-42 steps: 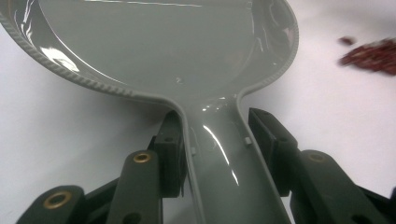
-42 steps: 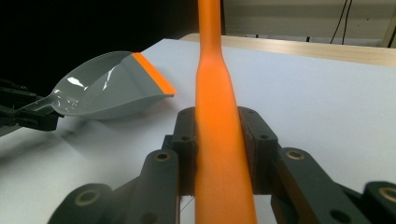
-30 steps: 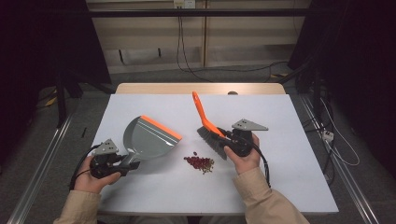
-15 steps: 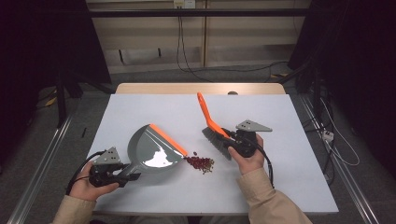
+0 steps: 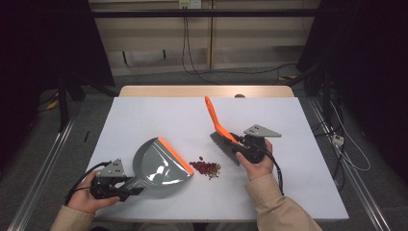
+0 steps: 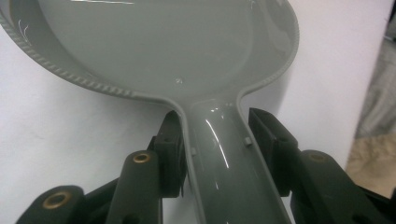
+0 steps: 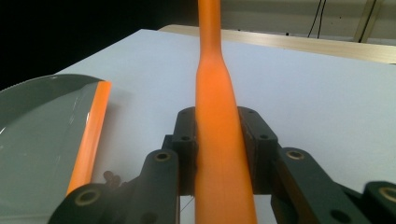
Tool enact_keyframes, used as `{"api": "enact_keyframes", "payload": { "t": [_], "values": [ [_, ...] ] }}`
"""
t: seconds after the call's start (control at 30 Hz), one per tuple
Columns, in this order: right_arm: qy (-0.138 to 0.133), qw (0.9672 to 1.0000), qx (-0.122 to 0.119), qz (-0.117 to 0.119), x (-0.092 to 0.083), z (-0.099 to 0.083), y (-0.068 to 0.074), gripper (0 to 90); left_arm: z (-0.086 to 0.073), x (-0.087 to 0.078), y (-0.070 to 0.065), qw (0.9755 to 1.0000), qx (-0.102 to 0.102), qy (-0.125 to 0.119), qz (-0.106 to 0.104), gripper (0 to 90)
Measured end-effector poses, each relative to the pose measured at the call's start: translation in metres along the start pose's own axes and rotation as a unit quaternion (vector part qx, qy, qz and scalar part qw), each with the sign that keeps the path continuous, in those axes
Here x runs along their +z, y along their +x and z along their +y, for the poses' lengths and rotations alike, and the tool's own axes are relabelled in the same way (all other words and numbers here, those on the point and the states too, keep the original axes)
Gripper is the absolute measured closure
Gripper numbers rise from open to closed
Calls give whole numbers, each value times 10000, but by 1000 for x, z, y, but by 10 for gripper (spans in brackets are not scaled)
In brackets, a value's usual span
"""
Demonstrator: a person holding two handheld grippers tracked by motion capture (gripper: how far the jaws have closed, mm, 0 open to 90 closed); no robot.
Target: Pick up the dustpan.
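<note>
1. My left gripper [image 5: 126,186] is clamped on the handle of the grey plastic dustpan with the orange rubber lip [image 5: 161,163]. In the left gripper view the pads [image 6: 172,154] press the handle from both sides, but it is smooth and rounded, so I judge it could twist in the grip if the lip catches on the white tabletop [image 5: 159,115].
2. My right gripper [image 5: 239,147] is clenched on the orange handle of the small hand brush with dark bristles [image 5: 219,130]. The bristles sit just beside the small pile of dark red and brown beans [image 5: 207,168], on the far side from the pan.
3. The beans lie just off the lip. If the lip sits raised, I expect beans to slide under it.
4. A fast stroke could scatter the round beans past the pan or off the table's near edge.
5. The long handle gives leverage; pressing hard might pivot the brush in the pads [image 7: 187,140].
</note>
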State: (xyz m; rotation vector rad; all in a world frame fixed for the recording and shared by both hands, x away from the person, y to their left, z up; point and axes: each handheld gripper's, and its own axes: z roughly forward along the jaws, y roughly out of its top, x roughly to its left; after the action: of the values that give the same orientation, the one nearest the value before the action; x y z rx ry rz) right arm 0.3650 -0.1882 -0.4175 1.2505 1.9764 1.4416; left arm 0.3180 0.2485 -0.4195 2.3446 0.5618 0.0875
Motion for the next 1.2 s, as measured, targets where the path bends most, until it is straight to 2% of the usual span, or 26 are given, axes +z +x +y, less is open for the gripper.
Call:
{"api": "enact_keyframes", "payload": {
  "t": [0.27, 0.43, 0.57, 0.63, 0.67, 0.73, 0.77, 0.83, 0.93, 1.0, 1.03, 1.07, 1.13, 1.2],
  "values": [
    [108, 9998, -61, -123, 2, -5, 2, 708, 0, 4, -6, 9983, 29, -73, -569, 588],
    [187, 9998, -70, -99, 4, -9, 4, 708, -1, 12, -4, 9973, -48, -88, -722, 586],
    [183, 9997, -82, -106, 5, -9, 4, 708, -2, 15, 0, 9980, -24, -51, -637, 577],
    [188, 9997, -78, -100, 5, -10, 4, 708, -3, 16, 0, 9988, 30, -108, -487, 564],
    [182, 9997, -91, -112, 5, -10, 5, 708, -2, 16, 1, 9990, 0, -130, -437, 526],
    [210, 9997, -85, -113, 6, -11, 5, 708, -1, 15, -1, 9993, 125, -52, -358, 526],
    [218, 9996, -108, -122, 6, -11, 5, 708, -1, 15, -3, 9996, 164, 0, -247, 521],
    [230, 9995, -128, -155, 7, -12, 6, 707, -1, 17, -2, 9999, 124, -20, -101, 475],
    [271, 9992, -196, -217, 7, -14, 9, 707, -1, 16, -1, 9997, 167, -38, -183, 467],
    [271, 9987, -301, -298, 7, -15, 11, 708, 0, 18, -3, 9996, 213, 30, -202, 533],
    [290, 9985, -334, -312, 8, -16, 13, 708, 0, 19, -3, 9995, 199, 43, -223, 573],
    [316, 9982, -397, -330, 8, -16, 14, 707, -1, 20, -3, 9993, 179, 1, -314, 582],
    [326, 9979, -445, -344, 8, -19, 17, 708, -1, 19, -1, 9992, 105, 40, -383, 584],
    [313, 9973, -550, -378, 8, -21, 19, 708, 0, 19, -1, 9992, 73, -33, -402, 587]
  ]
}}
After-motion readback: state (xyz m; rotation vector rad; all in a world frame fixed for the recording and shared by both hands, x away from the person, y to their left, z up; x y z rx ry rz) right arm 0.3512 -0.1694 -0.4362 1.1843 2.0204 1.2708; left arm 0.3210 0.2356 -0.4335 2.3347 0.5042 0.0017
